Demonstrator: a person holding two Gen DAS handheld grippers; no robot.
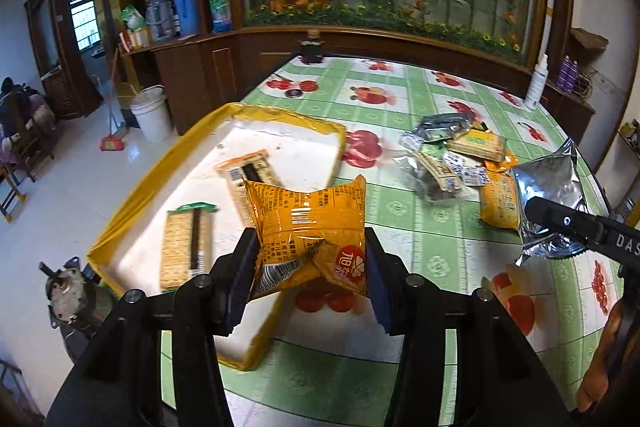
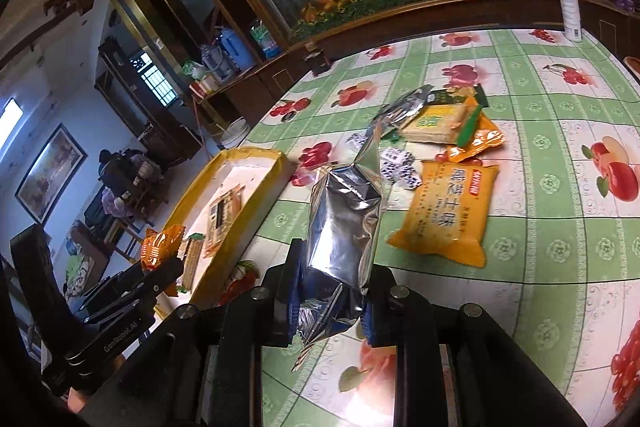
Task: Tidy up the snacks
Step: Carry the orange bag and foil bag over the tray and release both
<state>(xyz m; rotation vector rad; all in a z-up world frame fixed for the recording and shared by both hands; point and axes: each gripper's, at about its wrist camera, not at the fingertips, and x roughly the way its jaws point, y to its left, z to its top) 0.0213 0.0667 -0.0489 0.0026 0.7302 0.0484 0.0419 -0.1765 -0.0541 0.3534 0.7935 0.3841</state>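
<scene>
Left tongs (image 1: 310, 259) pinch an orange packet (image 1: 308, 227), right tongs (image 2: 330, 301) a silver pouch (image 2: 344, 223), beside the yellow-rimmed tray (image 1: 120, 223).

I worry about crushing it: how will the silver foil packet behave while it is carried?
The silver foil packet already creases where the right gripper pinches it, so it likely dents easily. It stands puffed above the fingers, probably light. Its glossy foil may slip.

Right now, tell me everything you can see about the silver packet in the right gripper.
The silver packet is a shiny, crinkled foil pouch with crimped ends and no visible print. The right gripper is shut on its lower part, pads pressing both sides. It is lifted off the green fruit-print tablecloth, its top leaning away toward the loose snack pile.
</scene>
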